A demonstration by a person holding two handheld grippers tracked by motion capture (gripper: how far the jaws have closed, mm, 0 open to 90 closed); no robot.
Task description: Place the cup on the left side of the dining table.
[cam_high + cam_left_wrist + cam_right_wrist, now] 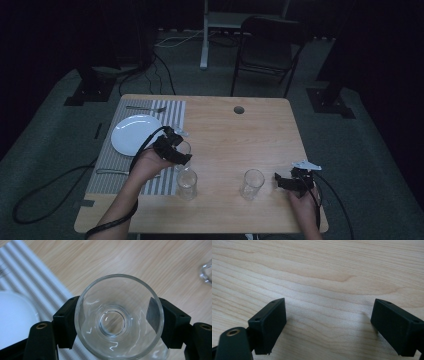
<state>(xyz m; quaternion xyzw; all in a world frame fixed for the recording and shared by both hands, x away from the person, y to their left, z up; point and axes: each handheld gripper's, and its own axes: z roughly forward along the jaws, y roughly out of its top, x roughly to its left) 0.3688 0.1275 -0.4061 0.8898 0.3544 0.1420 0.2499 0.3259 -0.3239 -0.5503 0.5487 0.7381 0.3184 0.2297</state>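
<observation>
Looking straight down into it from the left gripper view, we see the held glass [118, 317] as a clear, smooth tumbler with a thick round rim, walls that taper to a smaller, heavy circular base, and pale curved glints on its inside. Our left gripper [117, 321] clamps it from both sides, the flat black pads pressed against the outer wall just under the rim. In the high view that gripper [176, 148] holds the glass [184, 148] just off the right edge of the striped placemat [170, 112], toward the left half of the tabletop [235, 135] and about midway between its near and far edges. The placemat is woven-looking cloth in grey and white bands, and on it lies a plain white round plate [131, 134] with a matte sheen, a fork [146, 108] along the far edge and another piece of cutlery [111, 172] nearer us. Two more clear tumblers stand upright on bare wood toward the near edge: one [187, 183] at the placemat's near right corner, another [251, 184] well apart to its right. Our right gripper [281, 182] rests near the near right corner, its blocky black jaws spread wide over pale, streaky wood grain with nothing between them.
</observation>
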